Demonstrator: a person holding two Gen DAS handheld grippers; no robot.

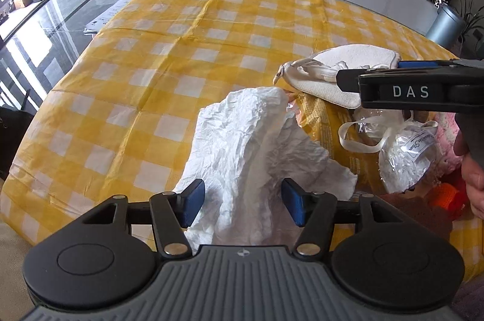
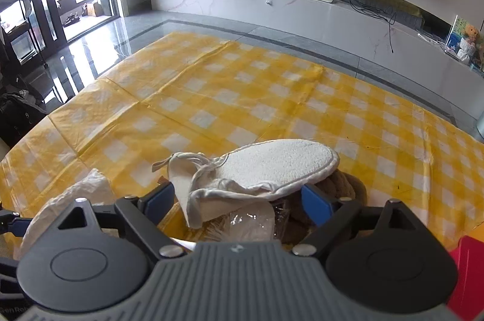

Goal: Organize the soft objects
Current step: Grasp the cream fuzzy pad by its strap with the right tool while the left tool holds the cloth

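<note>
The left gripper [image 1: 242,204] stands with its jaws apart over a crumpled white cloth [image 1: 257,139], which rises between the blue pads [image 1: 193,201] without either pad pressing on it; the cloth lies on the yellow checked sheet [image 1: 136,73].

The right gripper [image 2: 239,203] is wide open. A cream slipper [image 2: 272,166] with a terry sole lies sole-up ahead of and partly between its fingers, neither pad gripping it. The slipper rests on top of a heap at the sheet's near right edge: a clear plastic packet with a white ribbon [image 1: 402,148], a yellow printed bag [image 1: 329,124] and a brown coiled item [image 2: 341,188], possibly rope, though the view there is poor. A person's hand [image 1: 472,169] holds the right gripper's handle.
</note>
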